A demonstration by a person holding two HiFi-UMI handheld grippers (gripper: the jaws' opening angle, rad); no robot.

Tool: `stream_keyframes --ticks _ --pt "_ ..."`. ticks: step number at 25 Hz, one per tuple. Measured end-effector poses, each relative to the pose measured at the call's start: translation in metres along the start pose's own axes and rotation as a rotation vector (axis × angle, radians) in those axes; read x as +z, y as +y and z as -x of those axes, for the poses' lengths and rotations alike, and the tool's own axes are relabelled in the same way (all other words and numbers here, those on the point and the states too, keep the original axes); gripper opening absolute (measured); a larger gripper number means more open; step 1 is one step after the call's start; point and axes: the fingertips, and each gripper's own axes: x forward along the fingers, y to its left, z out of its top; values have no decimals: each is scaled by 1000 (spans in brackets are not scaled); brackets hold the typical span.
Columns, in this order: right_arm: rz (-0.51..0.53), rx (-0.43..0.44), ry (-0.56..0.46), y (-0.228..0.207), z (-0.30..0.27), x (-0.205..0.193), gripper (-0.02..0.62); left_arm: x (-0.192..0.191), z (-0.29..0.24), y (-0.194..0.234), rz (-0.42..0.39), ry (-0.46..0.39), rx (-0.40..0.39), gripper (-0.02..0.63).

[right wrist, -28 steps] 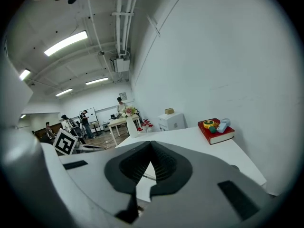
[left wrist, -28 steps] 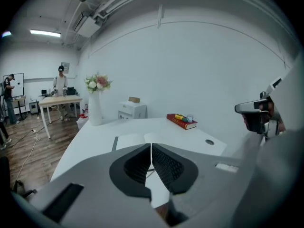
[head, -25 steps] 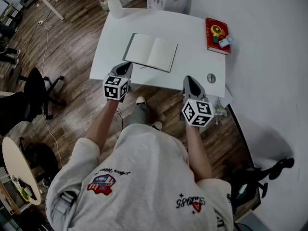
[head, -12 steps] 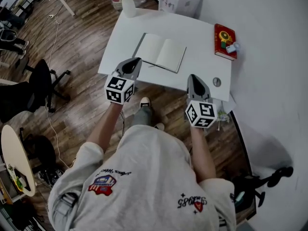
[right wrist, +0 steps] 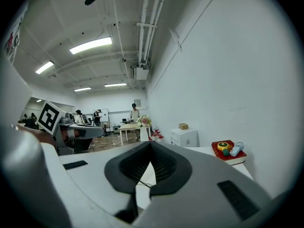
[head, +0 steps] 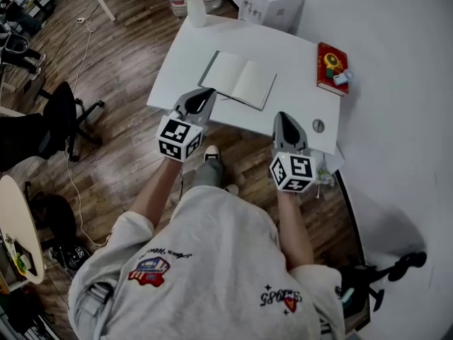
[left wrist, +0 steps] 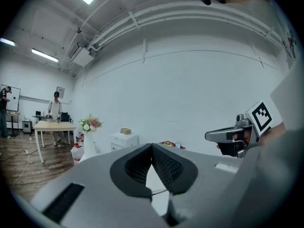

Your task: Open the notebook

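Observation:
The notebook (head: 238, 80) lies open on the white table (head: 297, 55), its pale pages facing up. My left gripper (head: 207, 92) is shut and empty, held in the air over the table's near edge, just left of the notebook's near corner. Also shut and empty, my right gripper (head: 282, 115) hovers near the front edge, to the right of the notebook. In the left gripper view the jaws (left wrist: 152, 146) meet at their tips with nothing between them. The right gripper view shows its jaws (right wrist: 151, 144) closed the same way.
A red book (head: 331, 68) with small items on it lies at the table's right side, and a small round object (head: 318, 125) sits near the front right corner. A flower vase (head: 196, 9) and a white cabinet (head: 272, 2) stand behind. An office chair (head: 60, 115) is at left.
Both grippers have lifted and drawn slightly back from the table, the left one more. The notebook stays open and still.

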Motion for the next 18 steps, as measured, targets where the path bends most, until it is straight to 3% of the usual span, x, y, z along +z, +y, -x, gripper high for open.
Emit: stream_keyframes --ticks 18 --pt "-11 -30 -3 -10 11 -4 0 -7 -2 -9 20 -3 -20 5"
